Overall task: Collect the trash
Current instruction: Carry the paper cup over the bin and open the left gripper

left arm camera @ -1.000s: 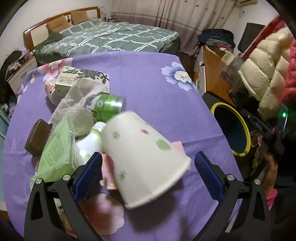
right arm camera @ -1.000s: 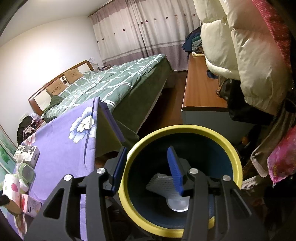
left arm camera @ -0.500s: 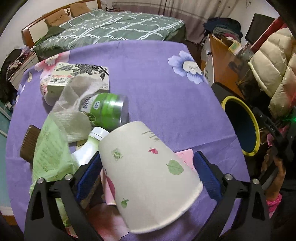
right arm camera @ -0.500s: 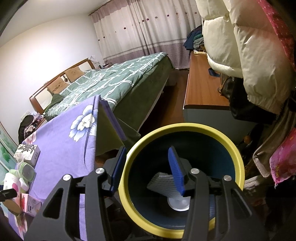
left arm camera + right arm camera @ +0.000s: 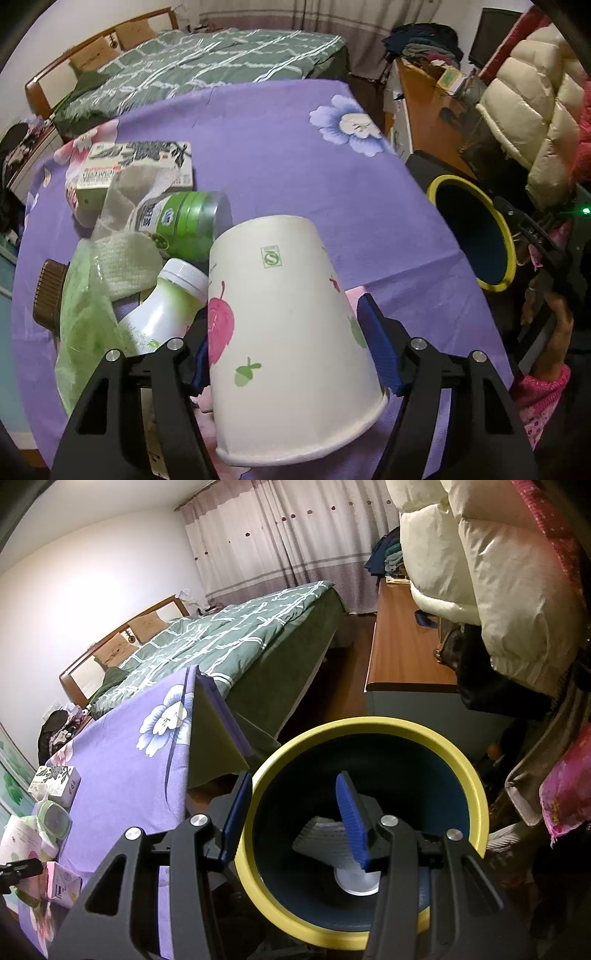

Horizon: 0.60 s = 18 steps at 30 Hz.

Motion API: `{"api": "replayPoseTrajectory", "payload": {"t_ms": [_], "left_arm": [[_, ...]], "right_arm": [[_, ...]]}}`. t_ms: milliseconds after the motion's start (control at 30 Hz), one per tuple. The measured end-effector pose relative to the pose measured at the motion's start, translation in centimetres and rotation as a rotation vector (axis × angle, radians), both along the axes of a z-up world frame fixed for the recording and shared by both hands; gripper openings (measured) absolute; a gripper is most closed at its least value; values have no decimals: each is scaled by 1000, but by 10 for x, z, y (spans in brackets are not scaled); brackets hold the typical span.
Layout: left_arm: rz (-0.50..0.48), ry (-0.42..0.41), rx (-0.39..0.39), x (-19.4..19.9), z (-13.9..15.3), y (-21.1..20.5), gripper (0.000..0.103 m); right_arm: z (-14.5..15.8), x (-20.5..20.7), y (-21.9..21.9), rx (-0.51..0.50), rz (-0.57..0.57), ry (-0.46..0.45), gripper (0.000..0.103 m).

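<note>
Gripping paper cup (image 5: 291, 325), left gripper (image 5: 291, 347) jaws clamped on its sides, above purple tablecloth (image 5: 280, 147). Right gripper (image 5: 291, 819) jaws pinch yellow rim of bin (image 5: 476, 794), beside table edge.

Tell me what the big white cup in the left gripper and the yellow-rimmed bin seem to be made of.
The cup looks like matte coated paper: printed leaves and acorn, a rolled lip, a side seam. The bin looks like smooth moulded plastic: an even yellow rim with a faint sheen, dark blue inside, though coated metal cannot be ruled out.
</note>
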<state>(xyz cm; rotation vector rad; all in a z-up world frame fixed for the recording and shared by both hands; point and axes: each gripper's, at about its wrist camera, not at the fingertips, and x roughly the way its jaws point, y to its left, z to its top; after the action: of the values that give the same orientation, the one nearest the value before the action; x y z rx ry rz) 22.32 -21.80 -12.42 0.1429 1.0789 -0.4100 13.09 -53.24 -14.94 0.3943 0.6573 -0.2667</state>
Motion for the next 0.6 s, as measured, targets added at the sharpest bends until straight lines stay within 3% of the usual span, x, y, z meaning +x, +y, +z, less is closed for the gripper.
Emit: {"api": "replayPoseTrajectory", "payload": {"t_ms": [333, 600], "left_arm": [[-119, -55, -66, -20, 26, -44, 68], [-273, -70, -99, -19, 28, -127, 68]], "right_arm": [[5, -18, -4, -8, -20, -26, 45], [15, -56, -16, -75, -97, -29, 46]]}}
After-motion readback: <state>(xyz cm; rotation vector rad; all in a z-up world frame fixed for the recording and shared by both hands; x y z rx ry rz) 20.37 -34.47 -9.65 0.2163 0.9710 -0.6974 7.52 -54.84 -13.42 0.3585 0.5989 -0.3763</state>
